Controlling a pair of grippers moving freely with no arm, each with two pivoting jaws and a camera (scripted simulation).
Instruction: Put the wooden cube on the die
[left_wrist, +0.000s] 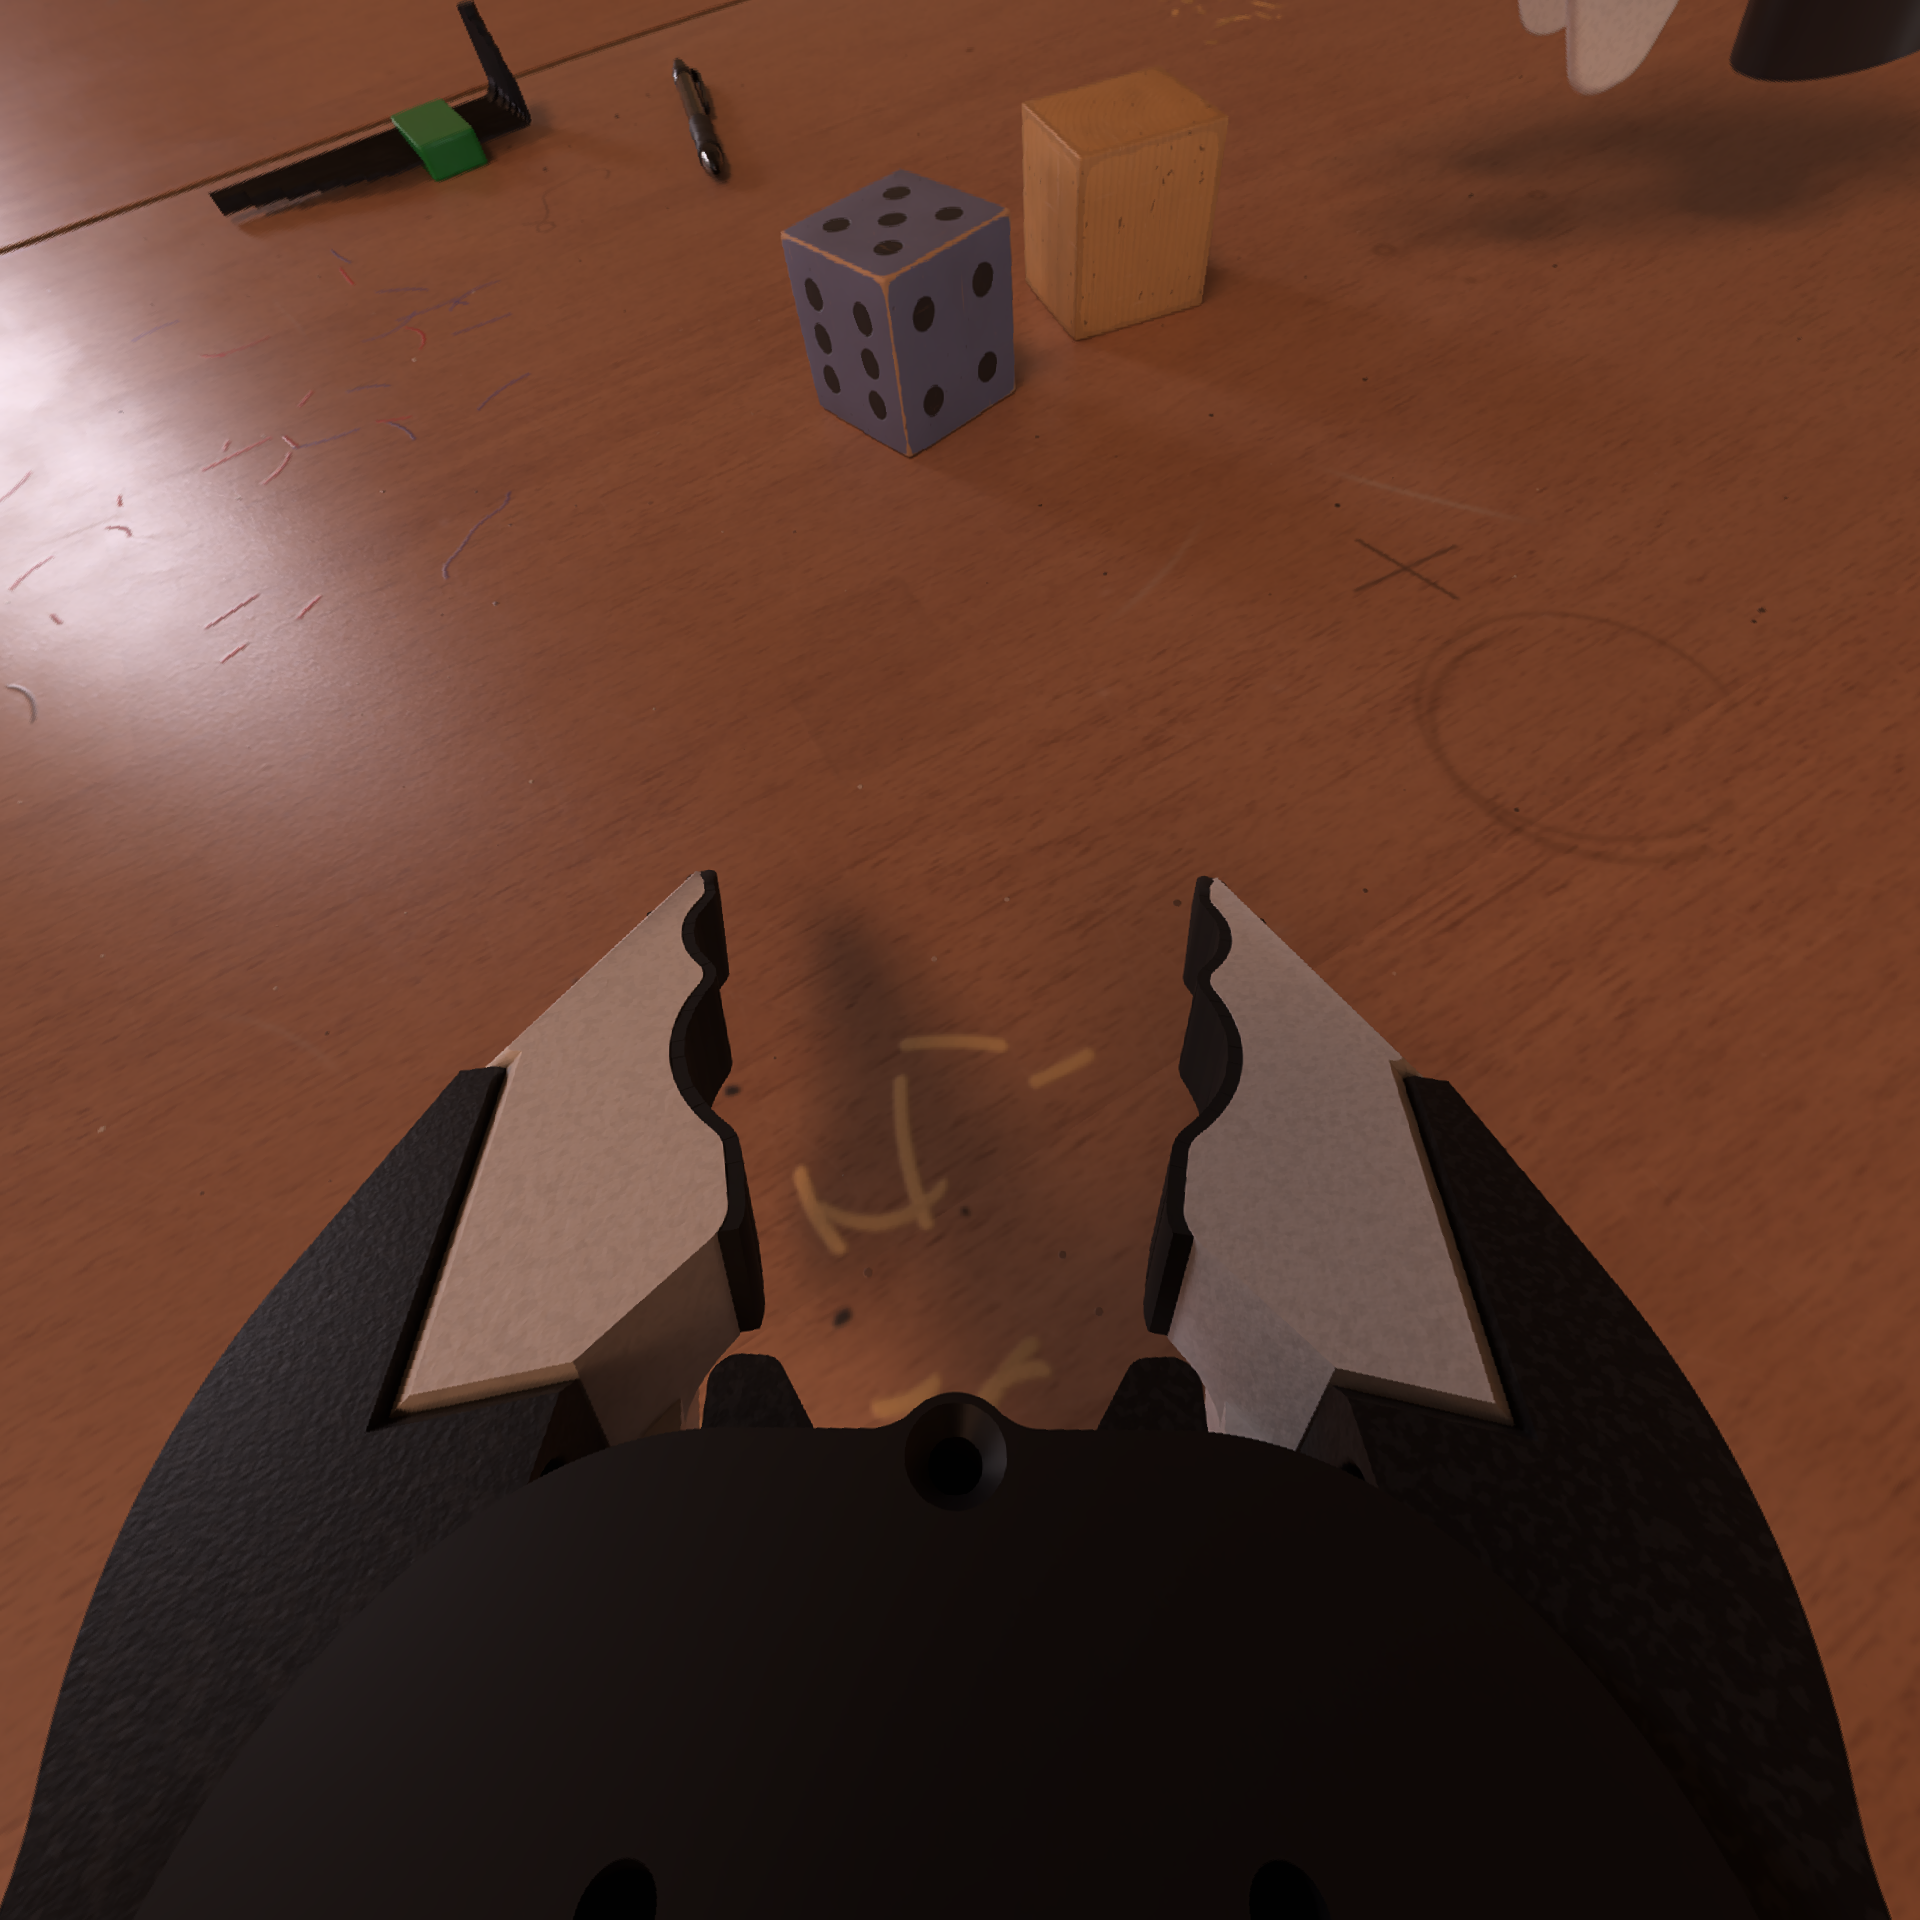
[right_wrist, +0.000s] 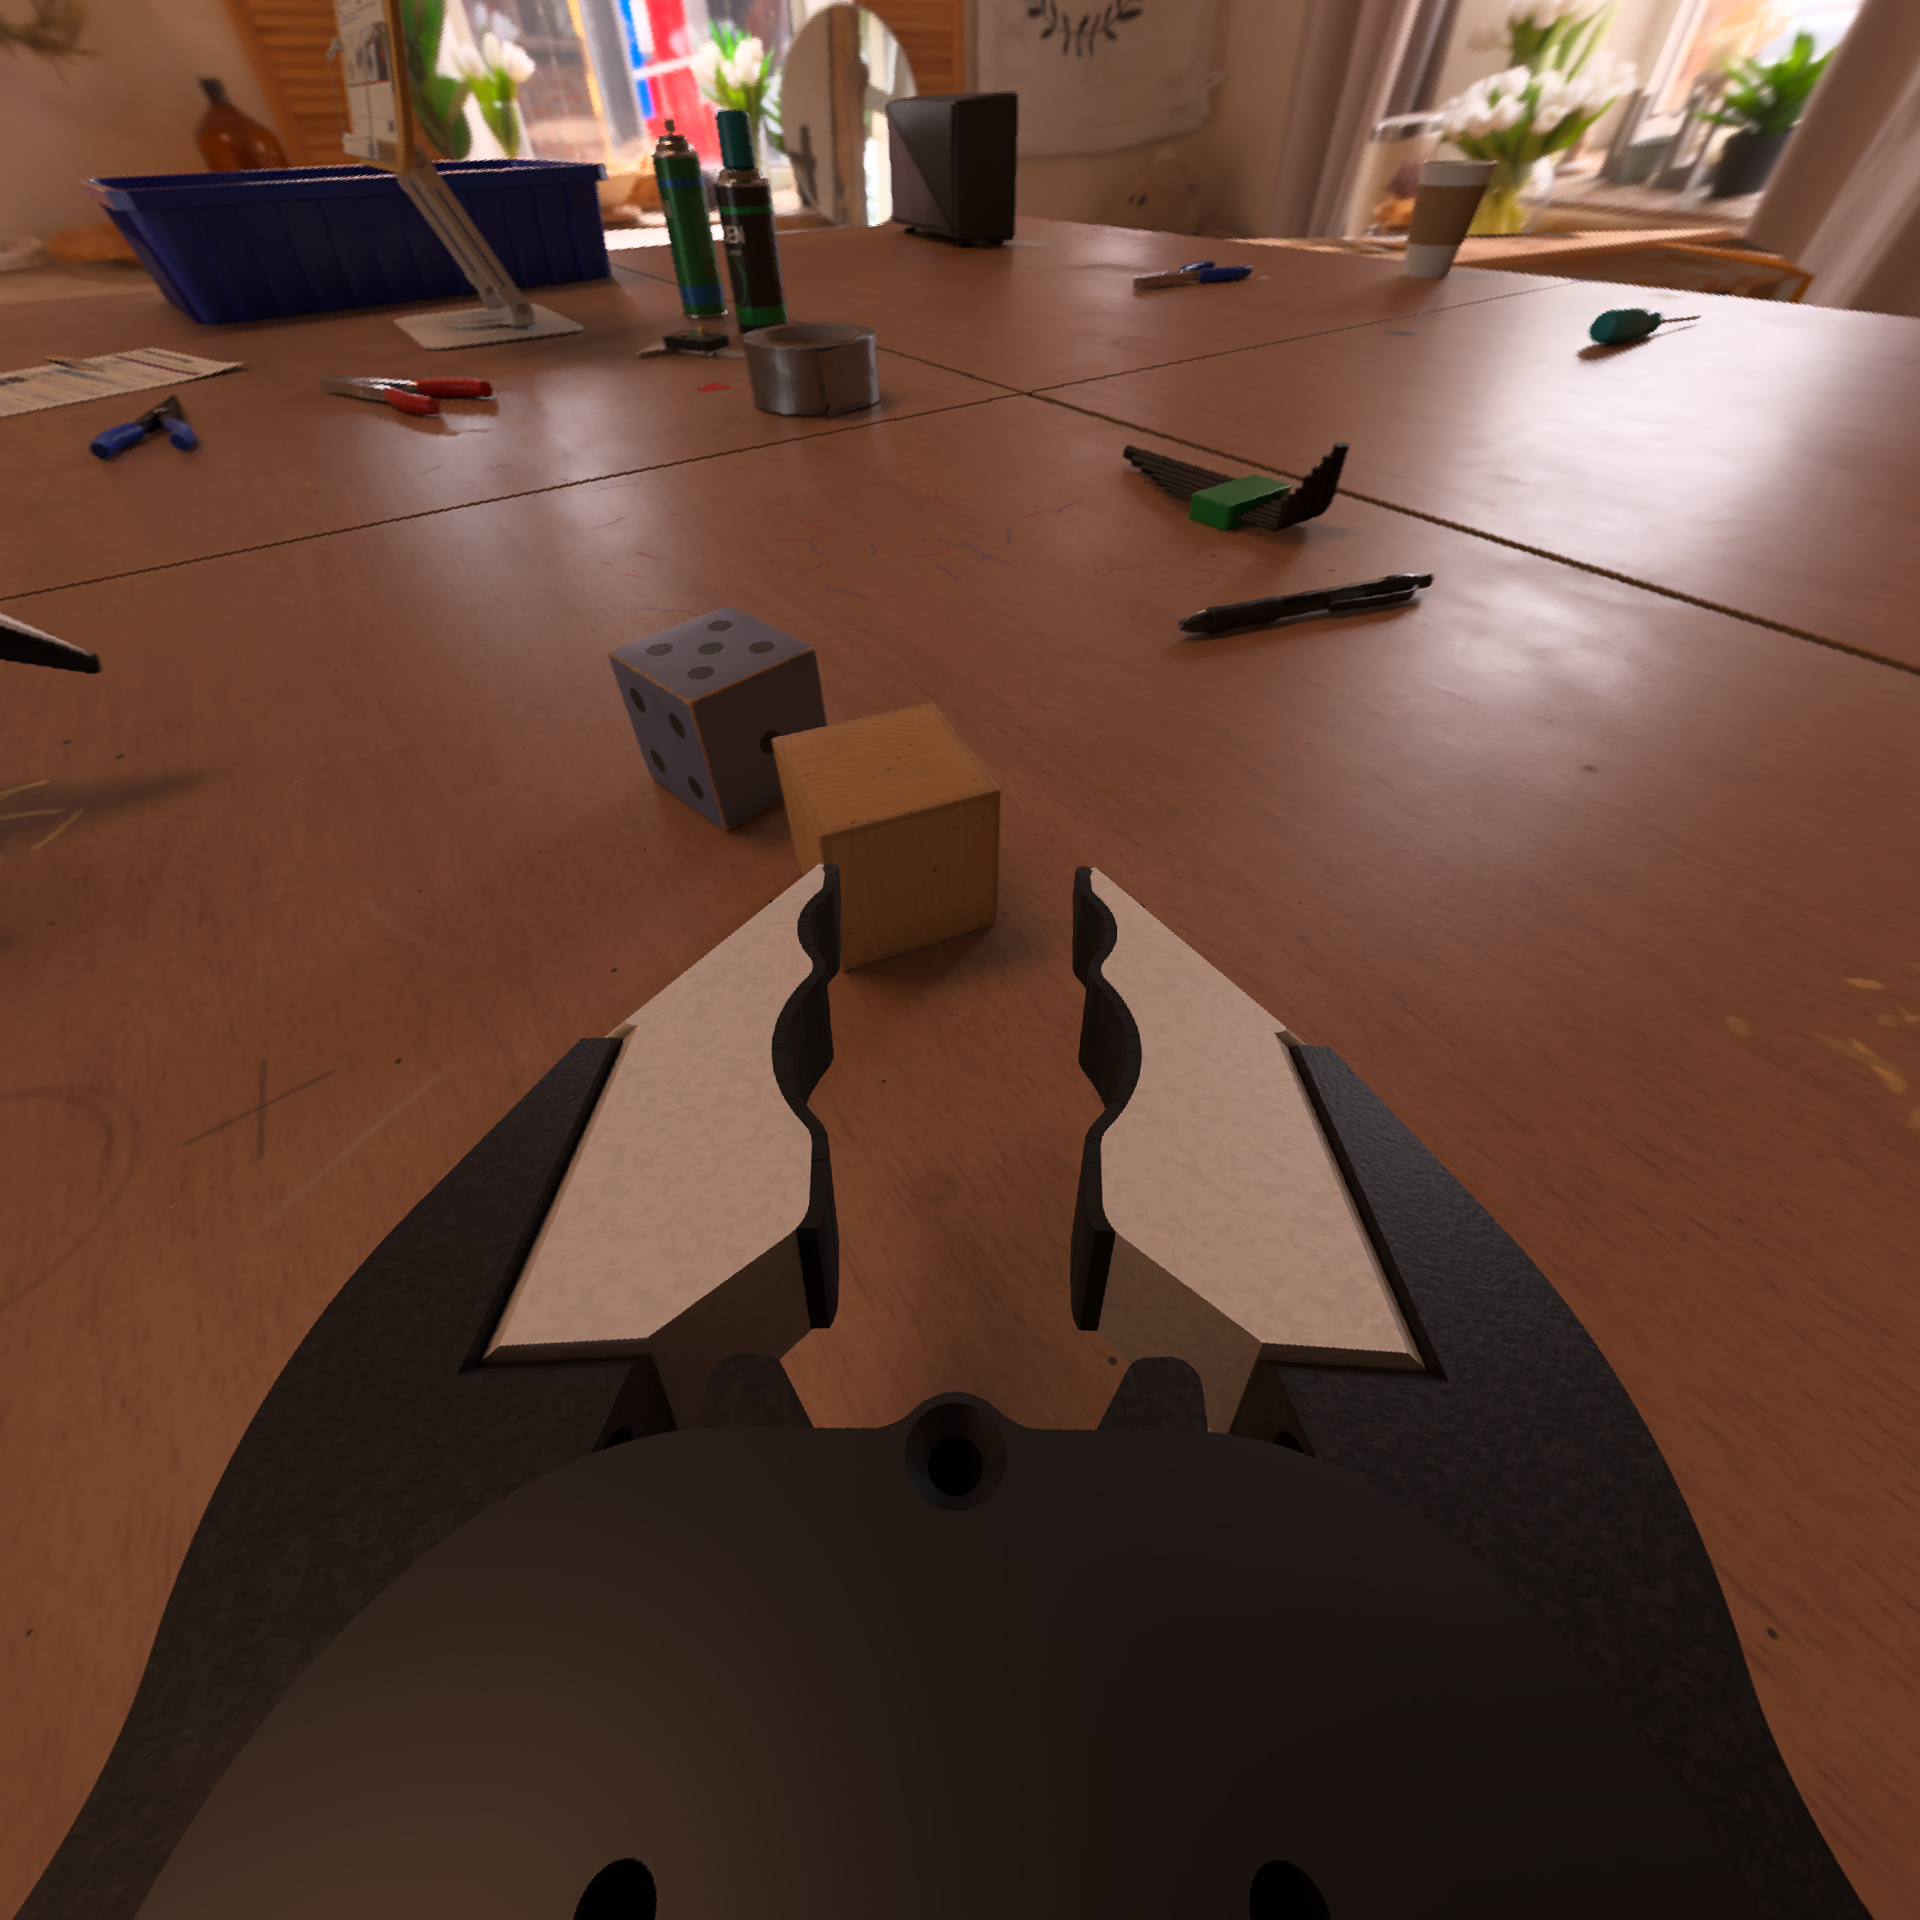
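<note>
- The wooden cube (right_wrist: 891, 826) stands on the bench (right_wrist: 1351, 935) just beside the die (right_wrist: 717, 712), well in from any edge; both rest on the wood
- The right gripper (right_wrist: 954, 883) is spread wide, empty, its tips just short of the cube
- The left gripper (left_wrist: 956, 883) gapes empty over bare bench, well apart from both blocks

The cube (right_wrist: 894, 821) is plain honey-yellow wood, the die (right_wrist: 717, 712) grey-blue with black pips and pale edges, the counter (right_wrist: 1351, 935) reddish-brown woodgrain, the pen (right_wrist: 1304, 603) black.
</note>
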